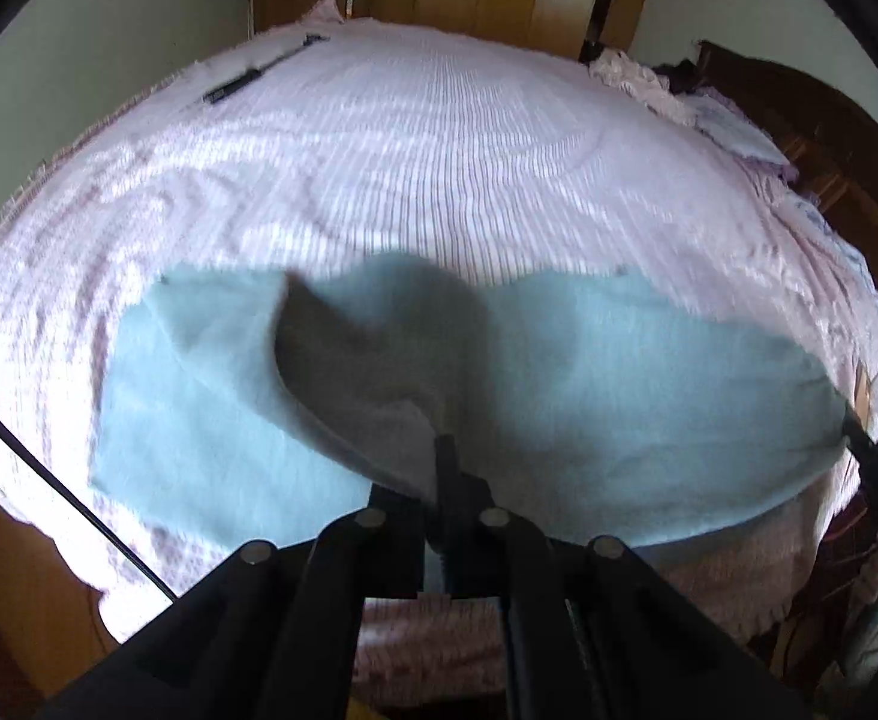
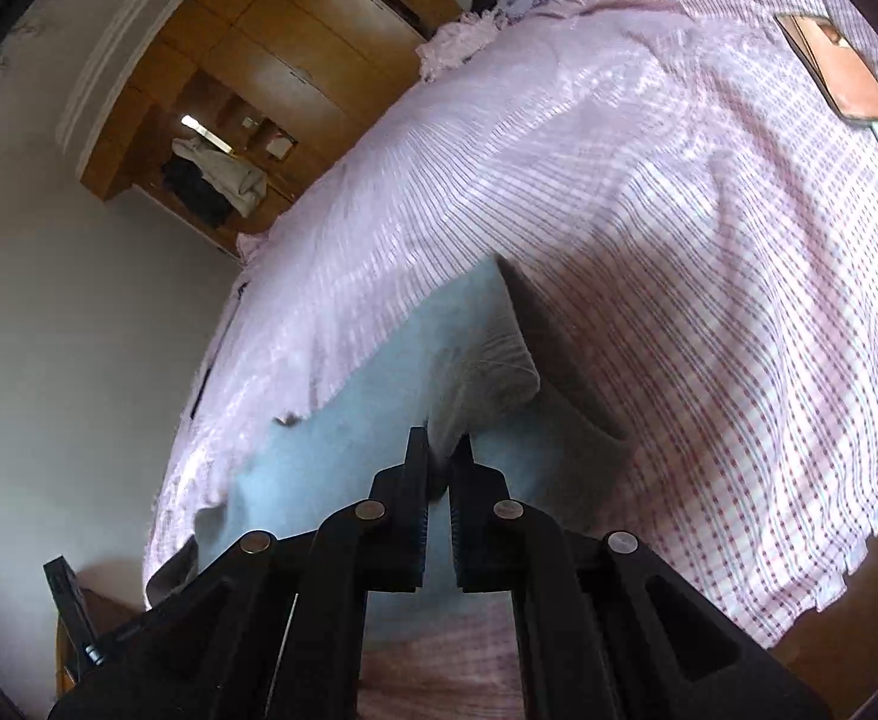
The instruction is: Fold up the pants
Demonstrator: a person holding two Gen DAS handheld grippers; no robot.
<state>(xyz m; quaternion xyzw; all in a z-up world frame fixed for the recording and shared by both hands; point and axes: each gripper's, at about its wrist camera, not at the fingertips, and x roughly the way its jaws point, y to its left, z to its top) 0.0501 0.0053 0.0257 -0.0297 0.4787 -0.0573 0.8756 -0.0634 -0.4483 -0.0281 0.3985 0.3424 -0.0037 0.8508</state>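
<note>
Right now the light blue pants [image 1: 619, 372] lie spread across the near part of the bed [image 1: 439, 150], on its pink striped cover, with two edges lifted off it. The left gripper [image 1: 444, 450] has its fingers pressed together on a raised flap of the cloth, whose grey underside shows as it peels up. The right gripper [image 2: 442, 456] likewise pinches a bunched edge of the same pants between closed fingers, and the fabric rises in a ridge just ahead of its tips.

My judgement is that a fold is starting, both held edges being carried over the flat part. The main risk is a slip: each pinch looks to sit close to the rim of the cloth, so a quick pull could drag the fabric out of one pair of fingers and leave the fold lopsided. Uneven travel of the two hands would also skew the crease or bunch the loose middle. The bed cover might be caught along with the pants; I cannot tell from either view. A phone [image 2: 841, 75] lies well apart, out of the way.
</note>
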